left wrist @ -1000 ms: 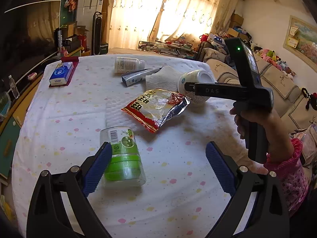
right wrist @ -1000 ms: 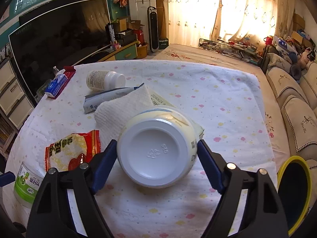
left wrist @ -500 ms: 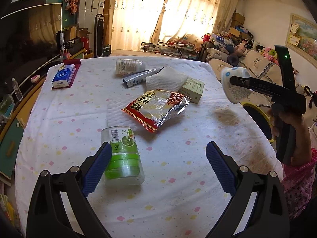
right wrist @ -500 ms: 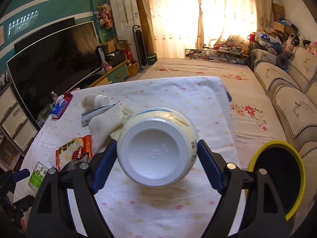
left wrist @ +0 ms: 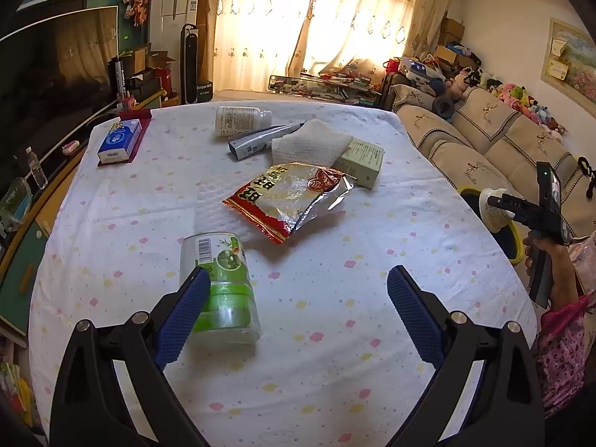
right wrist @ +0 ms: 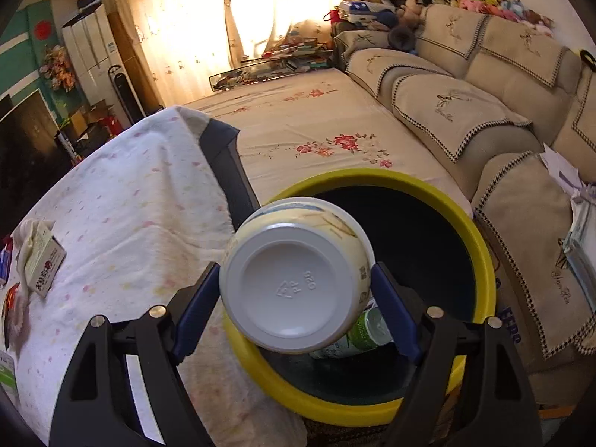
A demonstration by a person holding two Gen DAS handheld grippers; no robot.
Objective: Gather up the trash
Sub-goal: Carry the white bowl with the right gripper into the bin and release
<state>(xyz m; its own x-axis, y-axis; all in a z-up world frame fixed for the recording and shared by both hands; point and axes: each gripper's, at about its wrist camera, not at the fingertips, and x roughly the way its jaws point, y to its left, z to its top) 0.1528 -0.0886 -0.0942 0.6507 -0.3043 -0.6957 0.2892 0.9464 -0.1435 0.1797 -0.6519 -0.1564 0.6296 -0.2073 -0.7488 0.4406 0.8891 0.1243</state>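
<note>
In the right wrist view, a white plastic cup (right wrist: 298,283) is seen clamped bottom-out in the right hand-held gripper (right wrist: 296,303), over the yellow-rimmed bin (right wrist: 480,246), where a green-labelled bottle (right wrist: 357,339) lies. Only the left wrist view shows the left hand-held gripper (left wrist: 296,314) spread wide and empty above the bench (left wrist: 335,335), beside a lying green can (left wrist: 219,290) and a snack bag (left wrist: 290,197).

The bench (left wrist: 428,246) wears a white dotted cloth. A green can (left wrist: 219,290) lies touching the left fingers (left wrist: 182,320). Ahead of them lie a red snack bag (left wrist: 290,197), small carton (left wrist: 359,162), folded towel (left wrist: 309,143), tube (left wrist: 257,139), white bottle (left wrist: 238,121) and, far left, a tissue pack (left wrist: 119,141).
</note>
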